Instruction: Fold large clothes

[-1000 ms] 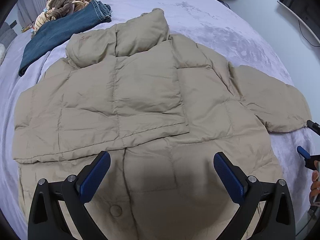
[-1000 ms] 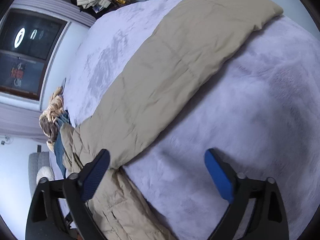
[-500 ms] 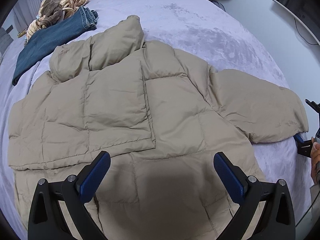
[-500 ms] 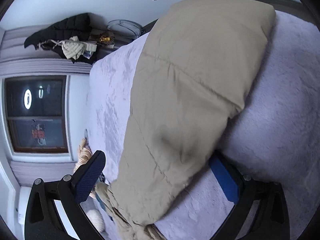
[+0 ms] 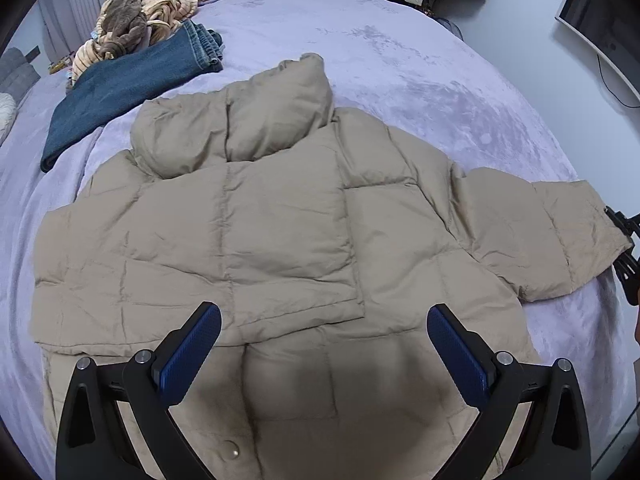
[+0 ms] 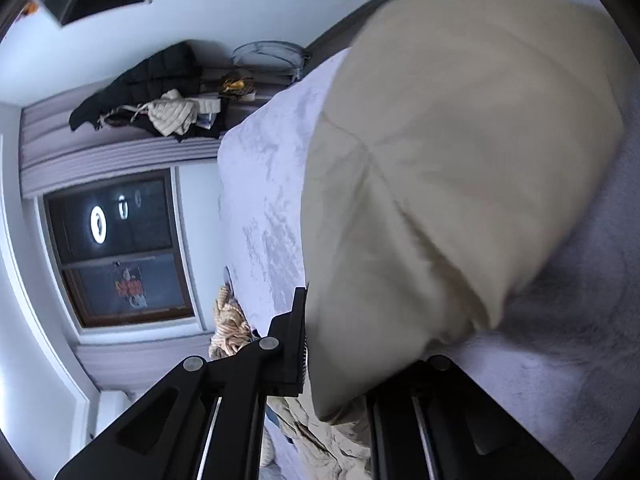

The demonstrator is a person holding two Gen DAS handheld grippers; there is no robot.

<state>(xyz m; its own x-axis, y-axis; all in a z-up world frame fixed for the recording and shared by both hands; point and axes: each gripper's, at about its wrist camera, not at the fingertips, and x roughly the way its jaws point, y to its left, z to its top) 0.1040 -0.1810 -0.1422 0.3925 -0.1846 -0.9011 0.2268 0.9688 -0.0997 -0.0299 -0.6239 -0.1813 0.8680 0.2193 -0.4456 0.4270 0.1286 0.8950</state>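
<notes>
A tan puffer jacket (image 5: 280, 216) lies flat on the lavender bed (image 5: 400, 60), its left sleeve folded across the chest. My left gripper (image 5: 324, 344) is open and empty, hovering over the jacket's lower hem. The jacket's right sleeve (image 5: 544, 232) stretches out to the right. My right gripper (image 6: 340, 360) is shut on that sleeve's cuff (image 6: 440, 220); it also shows at the right edge of the left wrist view (image 5: 626, 248).
Folded blue jeans (image 5: 124, 84) and a striped tan and brown garment pile (image 5: 140, 20) lie at the far left of the bed. Clothes (image 6: 160, 100) hang by the dark window (image 6: 116, 248). A monitor (image 5: 600, 20) is on the right wall.
My right gripper closed onto the sleeve cuff, from open and apart from it. The left gripper's view swung over the jacket, staying open.
</notes>
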